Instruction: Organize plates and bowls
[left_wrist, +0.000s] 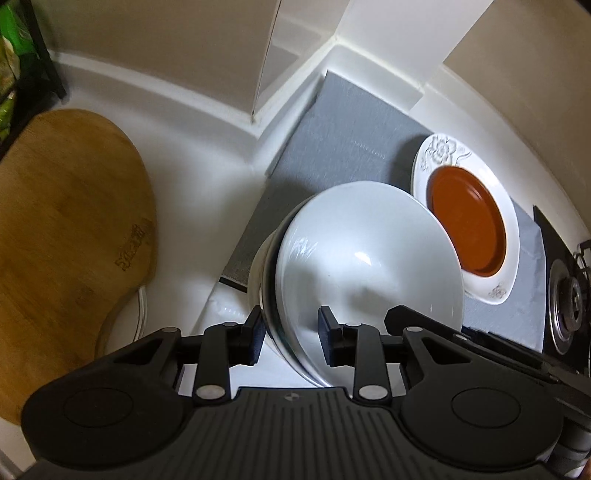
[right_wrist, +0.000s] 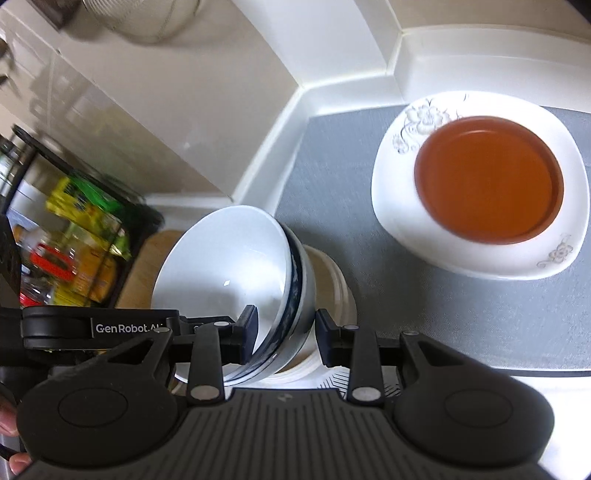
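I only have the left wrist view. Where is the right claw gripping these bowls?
Observer: The right claw straddles the rim of the nested bowls, one finger inside and one outside.
Operator: How many bowls are nested?
Observer: At least two. The outer one carries a dark blue band.
Operator: Anything underneath?
Observer: A pale stack of dishes with layered rims shows just beyond them. I cannot tell whether the bowls touch it.
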